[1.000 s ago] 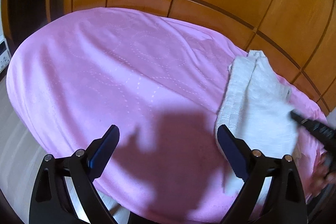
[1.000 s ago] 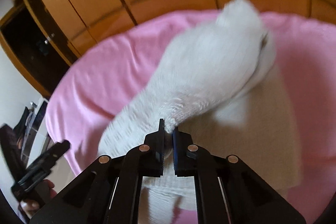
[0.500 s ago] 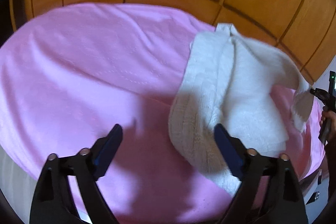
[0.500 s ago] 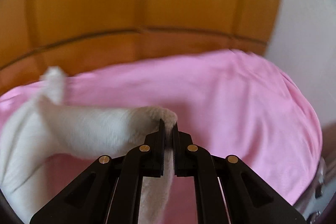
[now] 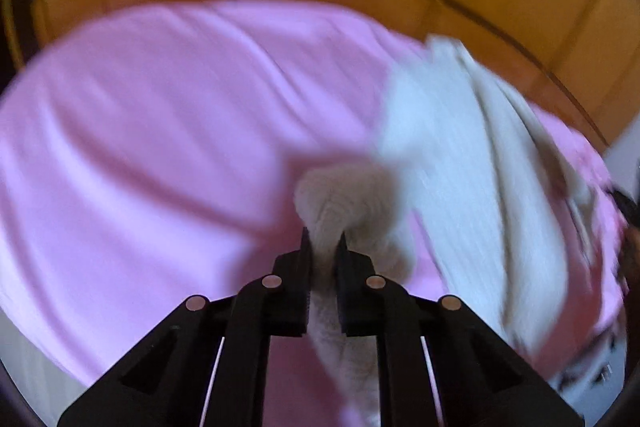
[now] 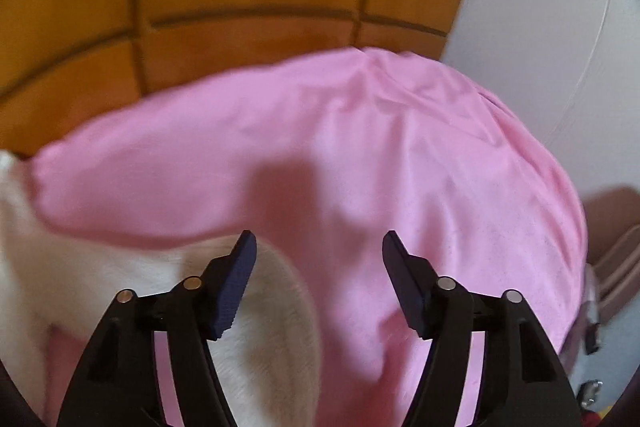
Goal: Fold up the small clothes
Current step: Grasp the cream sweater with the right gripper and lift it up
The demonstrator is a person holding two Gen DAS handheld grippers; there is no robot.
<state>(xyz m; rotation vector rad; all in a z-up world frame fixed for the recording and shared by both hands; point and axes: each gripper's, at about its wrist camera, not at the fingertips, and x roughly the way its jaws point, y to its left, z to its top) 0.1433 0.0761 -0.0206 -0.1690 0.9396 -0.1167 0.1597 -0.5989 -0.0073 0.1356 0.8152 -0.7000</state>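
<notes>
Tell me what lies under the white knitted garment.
Under the white knitted garment lies the pink bedsheet, spread over the whole surface. What lies beneath the sheet is covered.

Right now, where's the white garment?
The white garment lies on the pink sheet, right of centre in the left wrist view, one bunched edge pinched in the left gripper; it shows lower left in the right wrist view.
</notes>
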